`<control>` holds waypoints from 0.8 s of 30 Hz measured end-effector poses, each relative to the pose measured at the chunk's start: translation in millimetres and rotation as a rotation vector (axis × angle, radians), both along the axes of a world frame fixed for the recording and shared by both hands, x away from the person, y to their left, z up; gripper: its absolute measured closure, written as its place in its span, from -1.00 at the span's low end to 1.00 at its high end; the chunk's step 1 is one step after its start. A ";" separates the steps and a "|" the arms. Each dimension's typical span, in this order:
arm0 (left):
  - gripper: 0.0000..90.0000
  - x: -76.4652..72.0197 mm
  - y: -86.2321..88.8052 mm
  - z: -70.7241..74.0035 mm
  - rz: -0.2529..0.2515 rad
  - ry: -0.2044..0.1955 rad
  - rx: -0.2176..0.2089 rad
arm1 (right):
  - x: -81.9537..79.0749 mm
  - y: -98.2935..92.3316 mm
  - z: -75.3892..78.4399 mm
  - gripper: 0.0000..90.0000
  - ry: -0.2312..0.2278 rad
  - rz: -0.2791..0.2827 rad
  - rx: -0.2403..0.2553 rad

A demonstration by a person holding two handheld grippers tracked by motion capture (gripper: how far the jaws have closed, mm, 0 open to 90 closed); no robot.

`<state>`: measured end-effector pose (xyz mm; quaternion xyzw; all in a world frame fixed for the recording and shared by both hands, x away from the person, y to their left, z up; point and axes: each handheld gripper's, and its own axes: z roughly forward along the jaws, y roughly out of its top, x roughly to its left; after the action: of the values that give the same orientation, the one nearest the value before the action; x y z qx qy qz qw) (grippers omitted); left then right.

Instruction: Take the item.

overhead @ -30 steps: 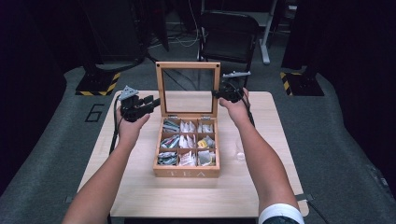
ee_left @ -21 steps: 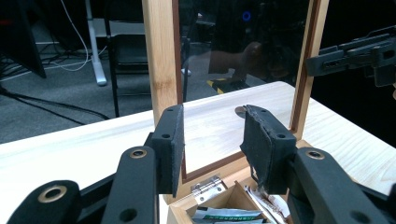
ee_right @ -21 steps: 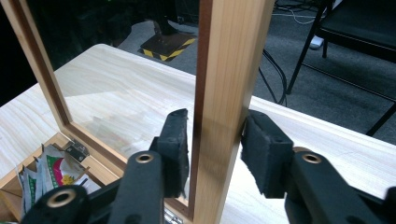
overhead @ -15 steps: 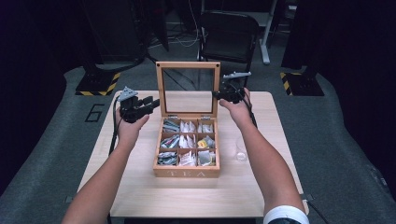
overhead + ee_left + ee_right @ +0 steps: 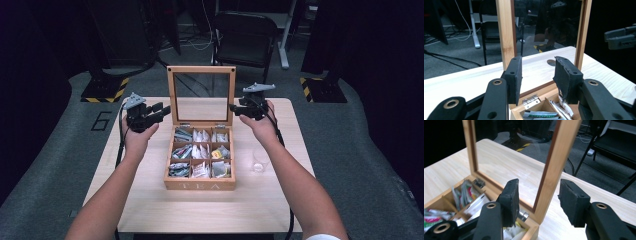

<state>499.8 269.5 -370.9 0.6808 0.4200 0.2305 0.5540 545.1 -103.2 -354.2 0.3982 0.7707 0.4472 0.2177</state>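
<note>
high view: fixed above person's side of table (image 5: 150,200), looks forward and down, far enough to take in whole tabletop, dark floor and chair (image 5: 245,37) beyond.
left gripper view: rides low, close behind own jaws, faces upright glass lid (image 5: 505,32) from its left side.
right gripper view: same closeness, faces lid (image 5: 554,167) from its right side.
shared by all three: lid frame, tea box (image 5: 200,185) compartments, tabletop.
</note>
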 end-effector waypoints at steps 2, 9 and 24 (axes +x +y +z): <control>0.29 -0.1 -0.3 0.1 0.003 0.004 -0.001 | -6.4 0.2 -0.2 0.11 -0.001 0.012 0.002; 0.28 -2.8 0.1 2.0 0.005 0.014 -0.011 | -26.7 -0.8 -0.1 0.17 0.005 0.041 0.010; 0.27 -6.3 1.5 0.2 0.000 0.028 -0.011 | -66.7 -4.9 -13.0 0.37 0.001 0.089 -0.025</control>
<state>493.5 271.0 -370.6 0.6808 0.4290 0.2188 0.5519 478.5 -108.1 -367.2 0.3612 0.7933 0.4464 0.2023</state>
